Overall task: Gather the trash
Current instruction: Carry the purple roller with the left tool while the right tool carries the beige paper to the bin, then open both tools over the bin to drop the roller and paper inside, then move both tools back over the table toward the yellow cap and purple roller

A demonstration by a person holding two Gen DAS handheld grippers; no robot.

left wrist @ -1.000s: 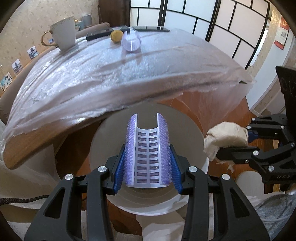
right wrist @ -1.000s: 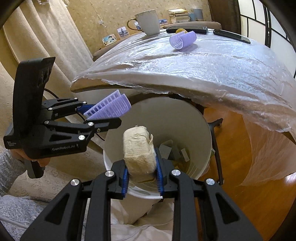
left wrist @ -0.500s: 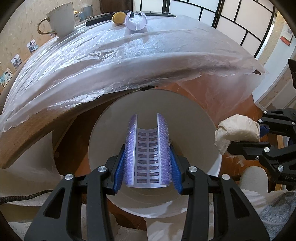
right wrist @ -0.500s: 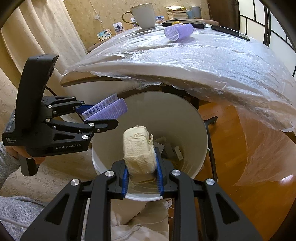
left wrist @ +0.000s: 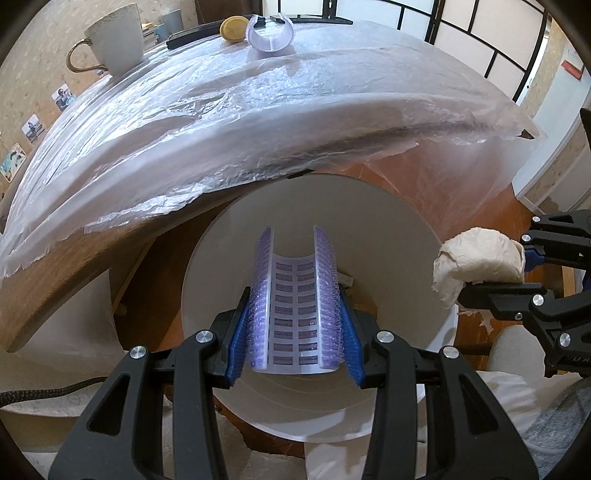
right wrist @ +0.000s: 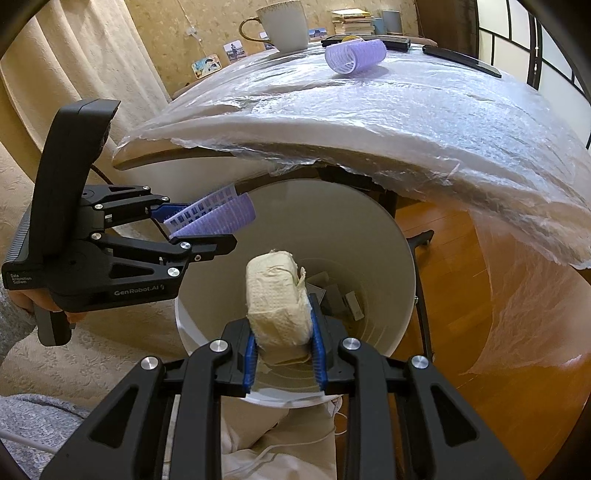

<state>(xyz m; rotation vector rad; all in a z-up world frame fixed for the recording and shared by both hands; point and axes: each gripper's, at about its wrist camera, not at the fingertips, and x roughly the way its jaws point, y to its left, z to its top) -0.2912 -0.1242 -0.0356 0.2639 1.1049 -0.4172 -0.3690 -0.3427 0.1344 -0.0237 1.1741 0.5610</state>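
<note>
Purple and bristled, a split hair roller (left wrist: 294, 301) sits clamped between the blue pads of the left tool (left wrist: 294, 314), held over the open mouth of the white bin (left wrist: 399, 236). Just to its right, the right tool (right wrist: 283, 317) is closed on a crumpled wad of cream paper towel (right wrist: 277, 299), also above the bin opening; from the left wrist view that wad (left wrist: 476, 262) hangs at the bin's right rim. A few small grey and white scraps (right wrist: 338, 295) lie at the bottom of the bin.

Beyond the bin, the table (right wrist: 155, 162) edge overhangs it, draped in wrinkled clear plastic sheeting (left wrist: 258, 122). Farther back on the sheeting rests a second purple roller (right wrist: 354, 55), with a yellow round object (left wrist: 233, 28) beside it, a white mug (right wrist: 282, 24) with a gold handle, and dark flat remotes (right wrist: 460, 61) at the far edge.
</note>
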